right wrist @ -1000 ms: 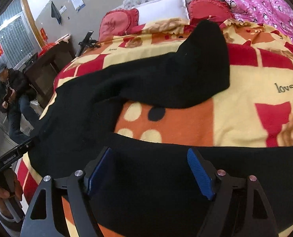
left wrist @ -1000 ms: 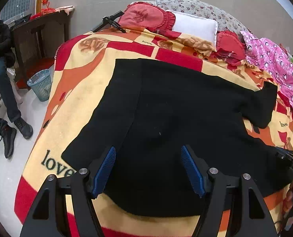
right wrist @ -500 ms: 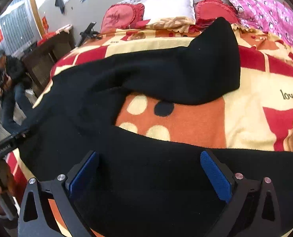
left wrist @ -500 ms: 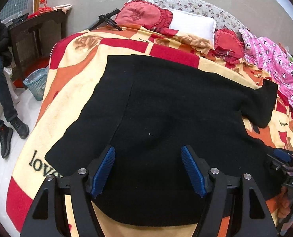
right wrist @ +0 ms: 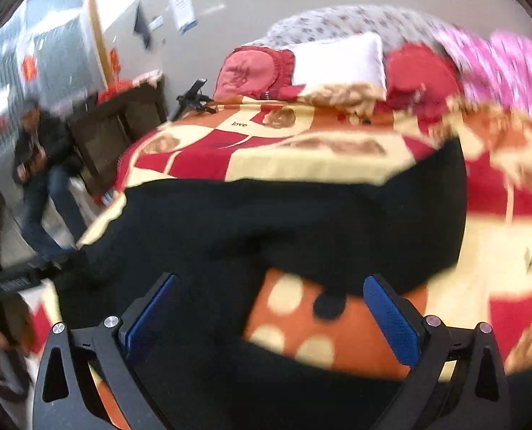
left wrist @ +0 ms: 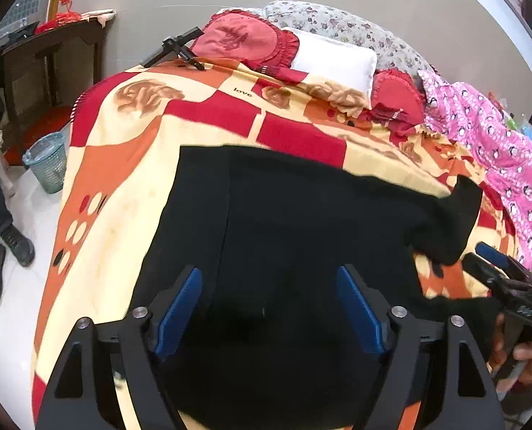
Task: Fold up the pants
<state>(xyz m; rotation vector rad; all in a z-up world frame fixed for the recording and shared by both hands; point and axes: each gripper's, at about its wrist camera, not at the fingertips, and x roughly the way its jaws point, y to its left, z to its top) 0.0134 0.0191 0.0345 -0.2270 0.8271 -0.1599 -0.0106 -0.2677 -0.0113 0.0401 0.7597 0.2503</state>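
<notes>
Since a second ago both cameras have climbed: pants look smaller under the left, and the right view is now motion-blurred, swung toward the legs.

Left wrist: my left gripper (left wrist: 269, 308) is released, blue pads wide apart, nothing between them, hovering over the waist end of the black knit pants (left wrist: 302, 222). They lie flat on the red, orange and cream patterned blanket (left wrist: 115, 165), near its front edge, one leg running away to the right. My right gripper (left wrist: 499, 272) shows at the right edge, beside the legs.

Right wrist: my right gripper is also released, empty, pads spread. Below it sits the bare orange blanket patch between the two legs; far leg's cuff (right wrist: 445, 186) stands up in a hump rather than lying flat.

Handling, my read: soft, light, limp fabric, no stiffness, so it will sag and drag from any single pinch. The fleecy-looking blanket will probably grip it. I'd take the hem of one leg with the right, waistband edge with the left, pinching both layers.
</notes>
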